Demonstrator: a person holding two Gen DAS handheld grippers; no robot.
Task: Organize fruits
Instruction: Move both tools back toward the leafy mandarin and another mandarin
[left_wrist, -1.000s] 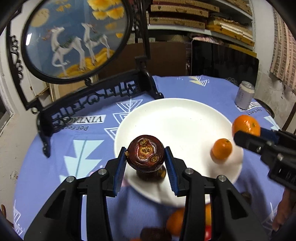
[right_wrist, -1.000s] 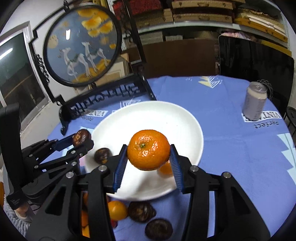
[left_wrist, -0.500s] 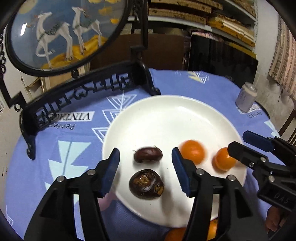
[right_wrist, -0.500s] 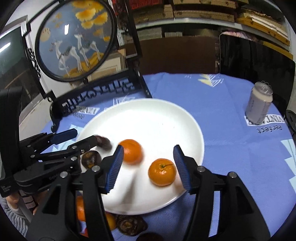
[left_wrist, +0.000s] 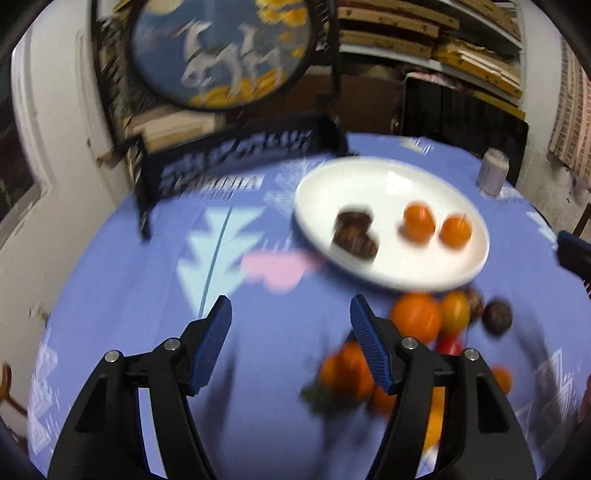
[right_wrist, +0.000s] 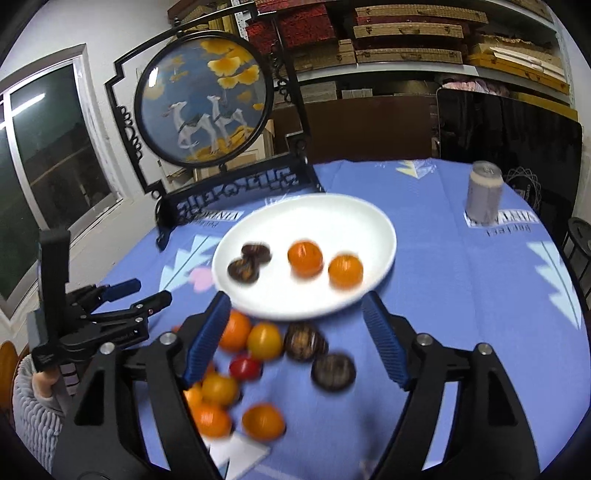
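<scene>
A white plate (right_wrist: 332, 225) (left_wrist: 373, 184) on the blue tablecloth holds two dark brown fruits (right_wrist: 248, 261) (left_wrist: 354, 236) on its left and two oranges (right_wrist: 305, 258) (left_wrist: 419, 221) on its right. A pile of loose oranges (right_wrist: 236, 328), a small red fruit (right_wrist: 244, 367) and dark fruits (right_wrist: 333, 371) lies on the cloth in front of the plate. My left gripper (left_wrist: 290, 317) is open and empty, above bare cloth left of the pile. My right gripper (right_wrist: 295, 314) is open and empty, above the pile. The left gripper also shows in the right wrist view (right_wrist: 140, 295).
A round deer-painted screen (right_wrist: 205, 99) on a black stand is at the back left of the table. A drink can (right_wrist: 484, 197) stands at the back right. Shelves and a dark panel are behind the table.
Both grippers let go of their fruits onto the plate and pulled back. The left one swung left, off the plate; the right one now hangs over the loose pile.
</scene>
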